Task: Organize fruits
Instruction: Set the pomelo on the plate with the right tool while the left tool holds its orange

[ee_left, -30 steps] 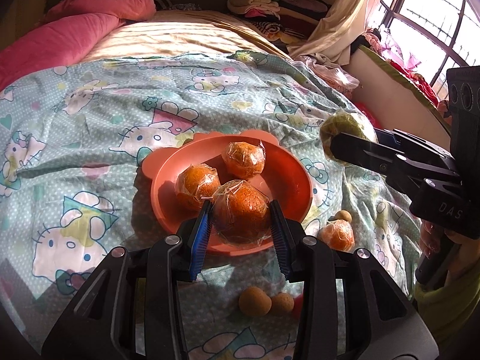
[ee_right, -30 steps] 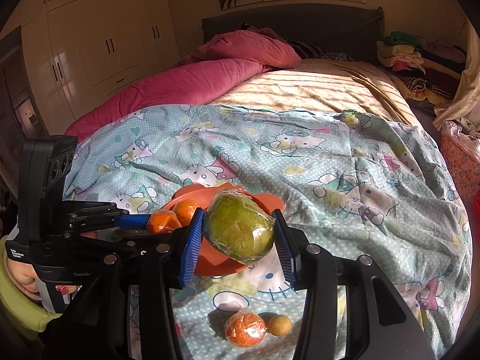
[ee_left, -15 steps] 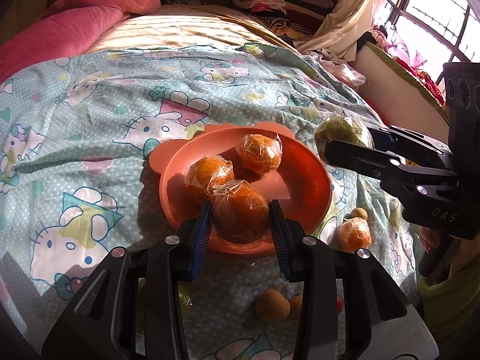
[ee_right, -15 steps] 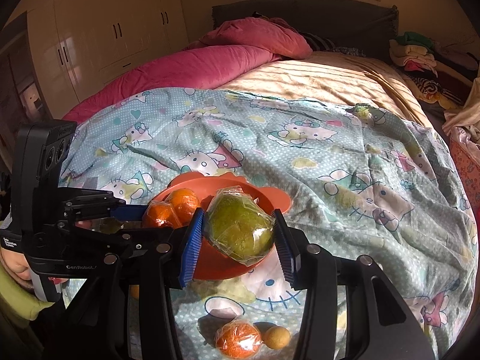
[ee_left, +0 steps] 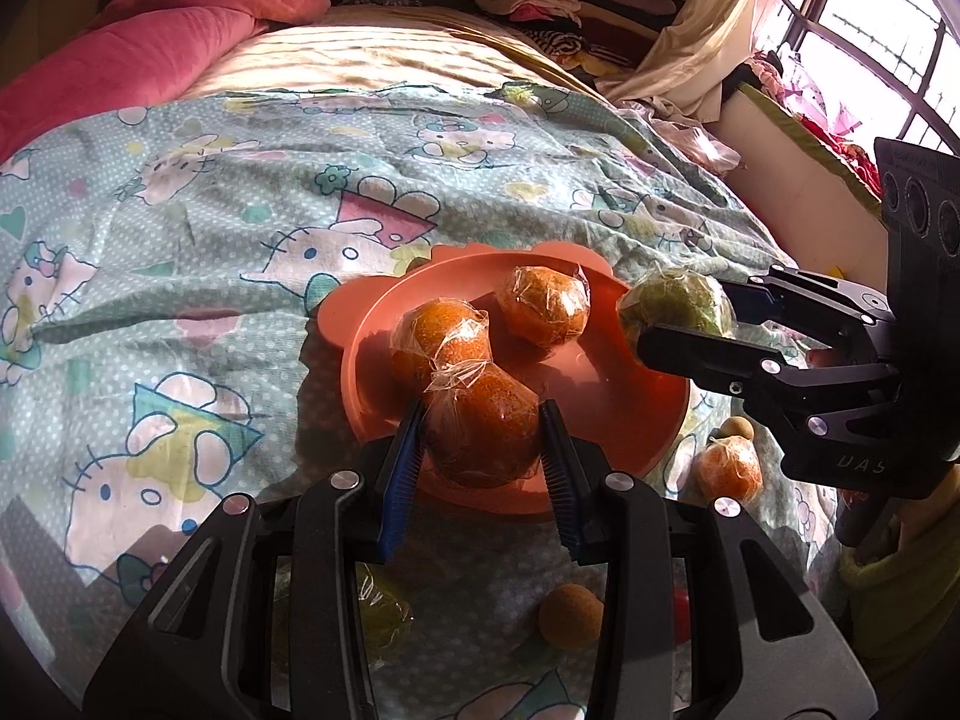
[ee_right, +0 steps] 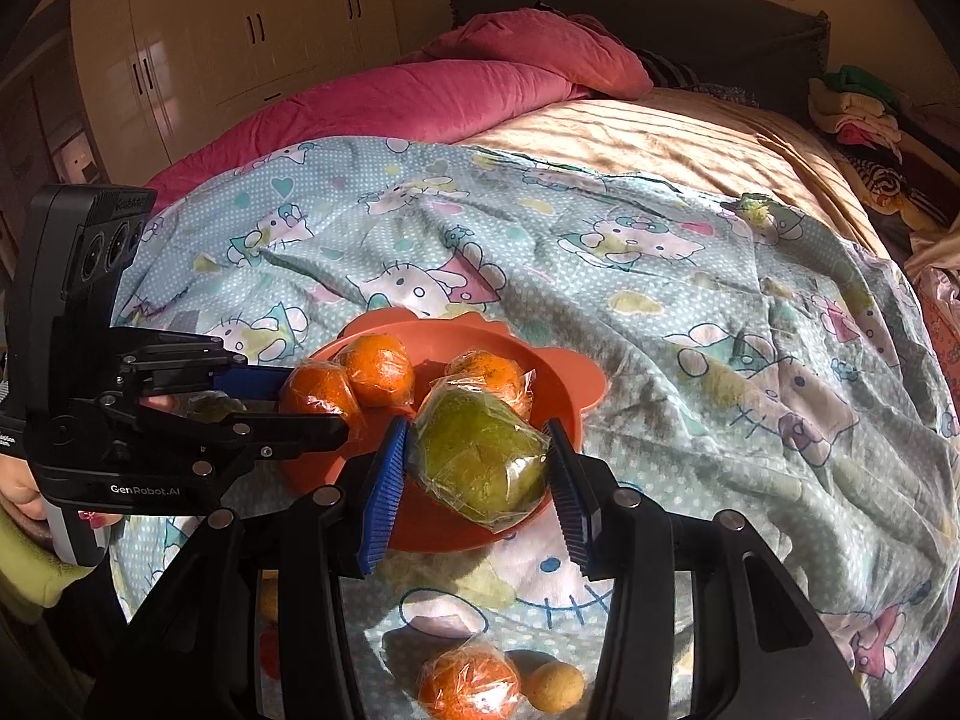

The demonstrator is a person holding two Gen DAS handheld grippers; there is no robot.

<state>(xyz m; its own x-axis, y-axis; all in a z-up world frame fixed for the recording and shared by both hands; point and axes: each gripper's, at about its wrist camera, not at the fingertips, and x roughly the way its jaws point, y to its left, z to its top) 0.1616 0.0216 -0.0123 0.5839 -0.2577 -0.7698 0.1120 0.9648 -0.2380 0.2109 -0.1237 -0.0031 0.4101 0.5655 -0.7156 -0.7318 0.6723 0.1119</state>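
Wrapped orange (ee_left: 483, 432) clenched in left gripper (ee_left: 480, 450) over plate (ee_left: 630, 420) 6 o'clock rim; right gripper (ee_right: 477, 468) grasps wrapped green fruit (ee_right: 480, 462).

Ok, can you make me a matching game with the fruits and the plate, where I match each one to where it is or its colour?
Things:
1. green fruit
2. plate
3. small tan ball
4. wrapped orange

Matches:
A. lying on the blanket, off the plate
B. held in the left gripper
C. held in the right gripper
D. orange-red, with two oranges resting on it

Pairs: 1-C, 2-D, 3-A, 4-B
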